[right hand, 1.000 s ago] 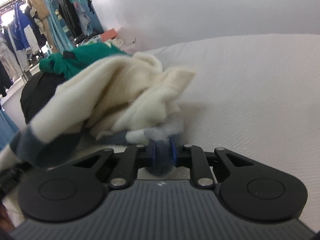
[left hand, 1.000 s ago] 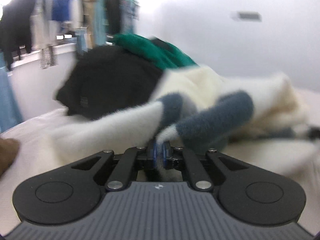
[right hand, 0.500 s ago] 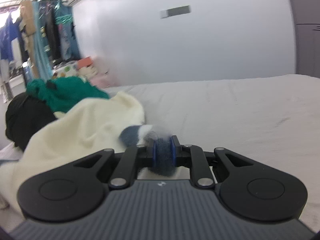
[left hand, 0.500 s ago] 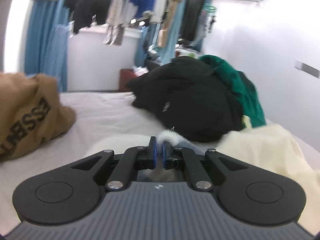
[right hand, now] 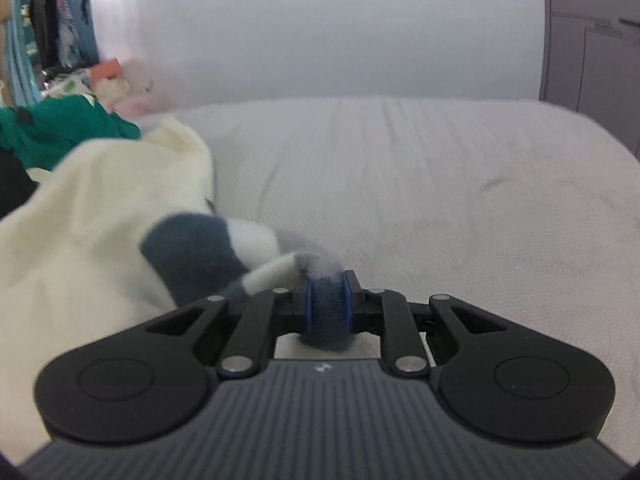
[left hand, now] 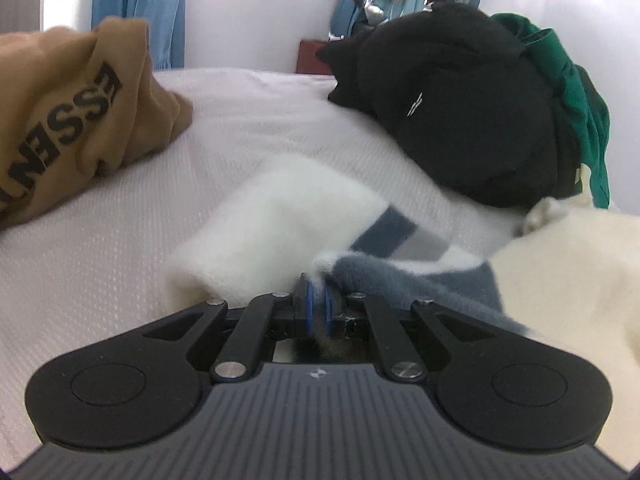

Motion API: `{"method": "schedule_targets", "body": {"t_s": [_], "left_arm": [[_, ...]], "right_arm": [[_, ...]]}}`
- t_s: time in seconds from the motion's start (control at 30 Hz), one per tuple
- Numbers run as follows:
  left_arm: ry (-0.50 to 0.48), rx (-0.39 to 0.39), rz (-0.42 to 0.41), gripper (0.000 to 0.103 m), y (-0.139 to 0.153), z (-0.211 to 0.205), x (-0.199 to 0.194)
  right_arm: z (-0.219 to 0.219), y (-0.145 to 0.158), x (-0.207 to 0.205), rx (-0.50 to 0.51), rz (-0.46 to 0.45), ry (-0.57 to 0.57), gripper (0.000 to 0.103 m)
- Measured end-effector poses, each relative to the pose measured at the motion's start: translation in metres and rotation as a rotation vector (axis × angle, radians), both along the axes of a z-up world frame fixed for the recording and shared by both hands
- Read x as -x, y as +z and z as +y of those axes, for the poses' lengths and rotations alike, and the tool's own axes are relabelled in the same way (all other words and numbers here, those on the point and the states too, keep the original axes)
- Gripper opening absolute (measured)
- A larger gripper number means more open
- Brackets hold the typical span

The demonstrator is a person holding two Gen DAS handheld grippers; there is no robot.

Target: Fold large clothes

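Since a second ago I have swung my left gripper [left hand: 318, 306] around, so the brown sweatshirt [left hand: 72, 120] with black lettering has come into its view on the left, and the black garment [left hand: 460, 96] now sits up and to the right instead of straight ahead. My right gripper [right hand: 328, 304] has turned too, and it now looks out over the open stretch of the white bed [right hand: 440, 184] toward the wall.

My left gripper is clenched on a thin blue-grey edge of the cream fleece sweater [left hand: 304, 216], with a pinch of fabric showing between the blue pads. From there a white sleeve with blue and grey bands stretches across the bed, blurred, toward the black garment, and the cream body of the sweater lies off to the right.

My right gripper grasps a thicker wad of dark blue fleece, which fills the gap between its pads. The sweater trails away to the left from it, cream with a dark blue band, resting on the bed.

The green garment [left hand: 572, 96] lies against the far side of the black one, beyond the sweater.
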State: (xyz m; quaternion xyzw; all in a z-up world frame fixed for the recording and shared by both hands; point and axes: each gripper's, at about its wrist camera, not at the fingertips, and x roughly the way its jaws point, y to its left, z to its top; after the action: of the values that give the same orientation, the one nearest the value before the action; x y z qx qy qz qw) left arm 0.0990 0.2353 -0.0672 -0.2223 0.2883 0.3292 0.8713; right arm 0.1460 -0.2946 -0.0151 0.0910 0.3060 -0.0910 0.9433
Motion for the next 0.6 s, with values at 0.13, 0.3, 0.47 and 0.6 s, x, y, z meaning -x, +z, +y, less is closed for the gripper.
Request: {"method": "schedule_targets", "body": {"t_s": [0.13, 0.3, 0.47, 0.6], "left_arm": [[-0.028, 0.040, -0.015, 0.007, 0.002, -0.001, 0.004], [-0.070, 0.161, -0.056, 0.031, 0.006, -0.002, 0.011], [-0.125, 0.194, -0.086, 0.045, 0.016, -0.017, 0.028], [-0.180, 0.183, -0.100, 0.046, 0.026, -0.034, 0.042]], "right_arm": [[-0.006, -0.004, -0.006, -0.061, 0.020, -0.017, 0.021], [-0.003, 0.005, 0.012, -0.046, -0.013, -0.004, 0.027], [-0.002, 0.016, 0.036, -0.098, -0.068, 0.022, 0.051], [0.002, 0.028, 0.056, -0.120, -0.127, 0.048, 0.051]]}}
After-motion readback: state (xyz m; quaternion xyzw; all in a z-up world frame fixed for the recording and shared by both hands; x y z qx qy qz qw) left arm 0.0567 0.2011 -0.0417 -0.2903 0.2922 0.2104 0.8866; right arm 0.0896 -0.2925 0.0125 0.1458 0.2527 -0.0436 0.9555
